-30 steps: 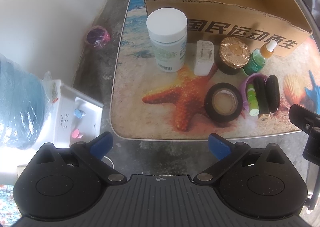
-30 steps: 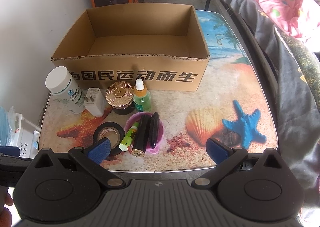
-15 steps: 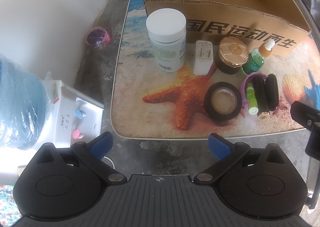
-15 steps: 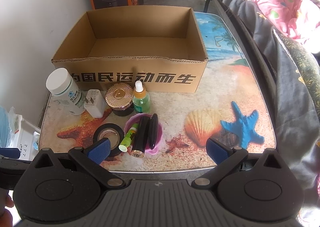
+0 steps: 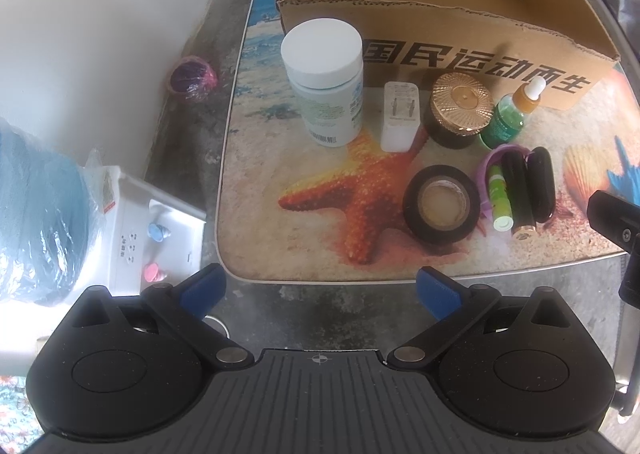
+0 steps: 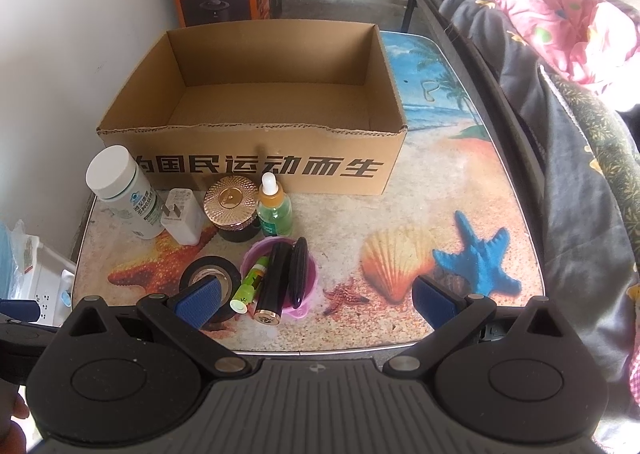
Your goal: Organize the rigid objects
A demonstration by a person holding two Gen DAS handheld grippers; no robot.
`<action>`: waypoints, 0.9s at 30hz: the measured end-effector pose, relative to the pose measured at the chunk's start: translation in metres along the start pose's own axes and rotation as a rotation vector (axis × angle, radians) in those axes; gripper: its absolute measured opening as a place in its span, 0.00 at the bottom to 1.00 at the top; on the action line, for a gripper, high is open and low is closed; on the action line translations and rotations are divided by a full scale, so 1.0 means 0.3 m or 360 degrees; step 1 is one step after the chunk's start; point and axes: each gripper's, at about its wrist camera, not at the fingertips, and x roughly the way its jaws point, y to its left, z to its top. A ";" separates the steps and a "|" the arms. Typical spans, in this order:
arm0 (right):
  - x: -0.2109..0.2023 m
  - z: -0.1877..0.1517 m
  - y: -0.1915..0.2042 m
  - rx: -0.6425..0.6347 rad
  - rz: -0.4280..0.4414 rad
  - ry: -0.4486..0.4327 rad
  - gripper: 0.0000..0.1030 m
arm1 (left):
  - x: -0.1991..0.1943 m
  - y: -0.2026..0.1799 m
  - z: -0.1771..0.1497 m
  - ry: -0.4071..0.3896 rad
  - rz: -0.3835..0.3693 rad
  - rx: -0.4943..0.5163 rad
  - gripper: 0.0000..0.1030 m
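Nearest the cameras, the left gripper and the right gripper both hovered short of the table's near edge, blue-padded fingers spread wide and holding nothing. Just beyond lay the black roll of electrical tape, flat on the beach-print tabletop, touching a small purple plastic cup tipped on its side with a green tube and two black tubes in it. Behind stood a white-lidded pill bottle, a white plug adapter, a dark jar with a ribbed gold lid and a green dropper bottle, all close to the open, empty cardboard box. The tape would probably be light, stiff and grippy, best pinched across its rim; the jar looked heavier, likely glass, safest taken around its body. Against the earlier frames, the objects had not shifted; both grippers had only drifted slightly nearer.
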 end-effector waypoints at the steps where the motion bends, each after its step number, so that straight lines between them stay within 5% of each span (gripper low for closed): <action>1: 0.001 0.002 0.000 -0.0003 -0.0003 -0.0003 1.00 | 0.001 -0.002 0.001 0.0000 -0.0001 0.0002 0.99; 17: 0.056 0.026 -0.043 -0.0017 0.0011 -0.0009 1.00 | 0.041 -0.047 0.011 0.0014 0.0038 0.0009 0.99; 27: 0.133 0.046 -0.145 0.0033 0.0253 0.0096 1.00 | 0.038 -0.115 -0.011 -0.0092 -0.0071 0.0009 0.96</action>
